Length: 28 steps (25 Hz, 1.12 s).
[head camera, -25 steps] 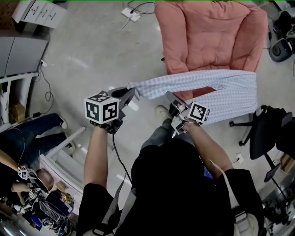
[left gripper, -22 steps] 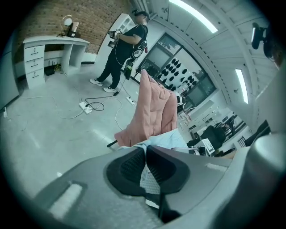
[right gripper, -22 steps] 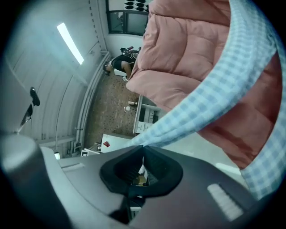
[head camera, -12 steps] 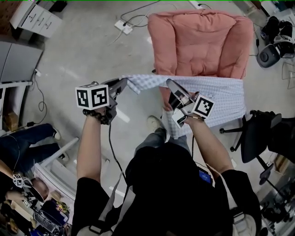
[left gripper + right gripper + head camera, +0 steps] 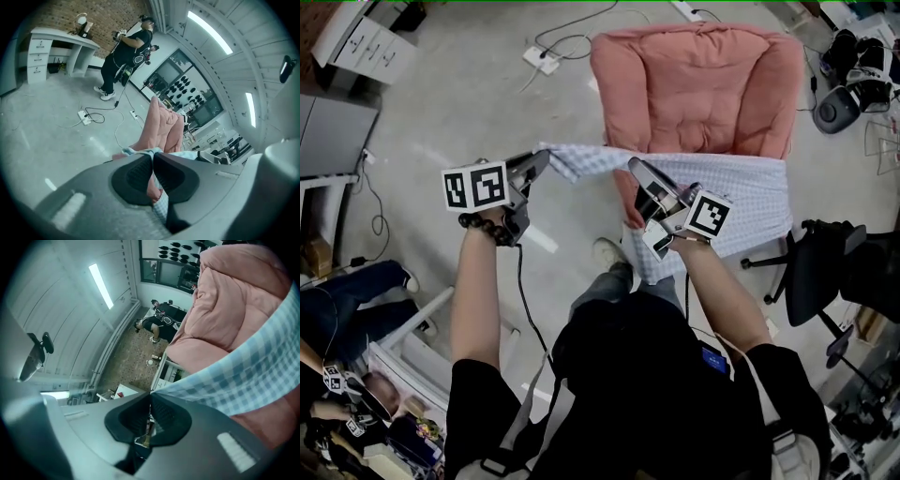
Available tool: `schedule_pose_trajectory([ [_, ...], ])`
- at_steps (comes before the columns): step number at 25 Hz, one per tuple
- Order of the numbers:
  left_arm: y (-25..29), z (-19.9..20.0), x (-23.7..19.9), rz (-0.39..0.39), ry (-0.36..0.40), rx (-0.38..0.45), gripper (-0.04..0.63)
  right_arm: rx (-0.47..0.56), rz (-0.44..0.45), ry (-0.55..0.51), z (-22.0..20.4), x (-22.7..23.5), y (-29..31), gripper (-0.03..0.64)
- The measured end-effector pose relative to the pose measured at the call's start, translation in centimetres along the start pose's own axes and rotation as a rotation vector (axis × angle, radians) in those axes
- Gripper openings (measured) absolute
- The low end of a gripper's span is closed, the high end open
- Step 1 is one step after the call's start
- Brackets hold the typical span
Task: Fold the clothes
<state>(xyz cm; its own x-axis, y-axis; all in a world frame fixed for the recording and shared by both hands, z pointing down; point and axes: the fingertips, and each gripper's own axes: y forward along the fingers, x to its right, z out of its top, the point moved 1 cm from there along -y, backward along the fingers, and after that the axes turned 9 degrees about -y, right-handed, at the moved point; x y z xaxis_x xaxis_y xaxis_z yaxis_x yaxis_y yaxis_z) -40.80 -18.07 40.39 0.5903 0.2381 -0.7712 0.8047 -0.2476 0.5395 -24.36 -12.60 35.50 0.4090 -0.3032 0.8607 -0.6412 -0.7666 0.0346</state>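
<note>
A light blue checked garment hangs in the air, stretched between my two grippers in front of a pink armchair. My left gripper is shut on its left corner, and the cloth shows pinched between the dark pads. My right gripper is shut on the garment's top edge further right, where the checked fabric runs out from the jaws. The rest of the cloth droops down to the right over the chair's seat front.
The pink armchair stands just behind the garment on a grey concrete floor. A black office chair is at the right. Cables and a power strip lie on the floor behind. A white frame and a seated person are at the left.
Both grippers have risen and moved toward the armchair with the garment between them. The cloth is now lifted higher and pulled straighter along its top edge.
</note>
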Motion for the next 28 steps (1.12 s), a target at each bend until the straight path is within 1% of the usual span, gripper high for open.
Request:
schedule_pose_trajectory([
  [4,-0.2,-4.1,-1.9,-0.045,-0.155,-0.021,0.017,-0.020,-0.030,0.033,-2.4,1.2,-0.7,0.006],
  [6,-0.9,-6.2,-2.4,-0.053,-0.201,-0.019,0.017,-0.033,-0.027,0.036,-3.1,1.1,-0.9,0.008],
  [9,-1.7,-8.9,-2.8,-0.017,-0.211,-0.006,0.017,-0.067,-0.019,0.031,-4.1,0.8,-1.4,0.006],
  [11,-1.9,-10.4,-2.9,0.002,-0.225,0.010,0.017,-0.094,-0.032,0.027,-4.8,0.9,-2.0,0.006],
  [14,-2.1,-12.5,-2.4,0.004,-0.282,0.050,0.017,-0.117,-0.033,0.034,-5.5,0.7,-3.1,0.008],
  [18,-2.8,-15.5,-1.5,-0.001,-0.333,0.099,0.017,-0.154,-0.002,0.041,-6.5,-0.3,-4.8,0.008],
  [23,-4.0,-19.5,-1.1,0.021,-0.386,0.137,0.018,-0.238,-0.006,0.035,-8.6,-1.3,-7.2,0.008],
  [26,-4.5,-21.8,-1.4,0.047,-0.417,0.160,0.018,-0.294,0.013,0.043,-10.2,-1.5,-8.1,0.008],
  [28,-4.5,-23.3,-1.9,0.071,-0.429,0.167,0.018,-0.325,0.007,0.045,-11.3,-1.3,-8.5,0.008],
])
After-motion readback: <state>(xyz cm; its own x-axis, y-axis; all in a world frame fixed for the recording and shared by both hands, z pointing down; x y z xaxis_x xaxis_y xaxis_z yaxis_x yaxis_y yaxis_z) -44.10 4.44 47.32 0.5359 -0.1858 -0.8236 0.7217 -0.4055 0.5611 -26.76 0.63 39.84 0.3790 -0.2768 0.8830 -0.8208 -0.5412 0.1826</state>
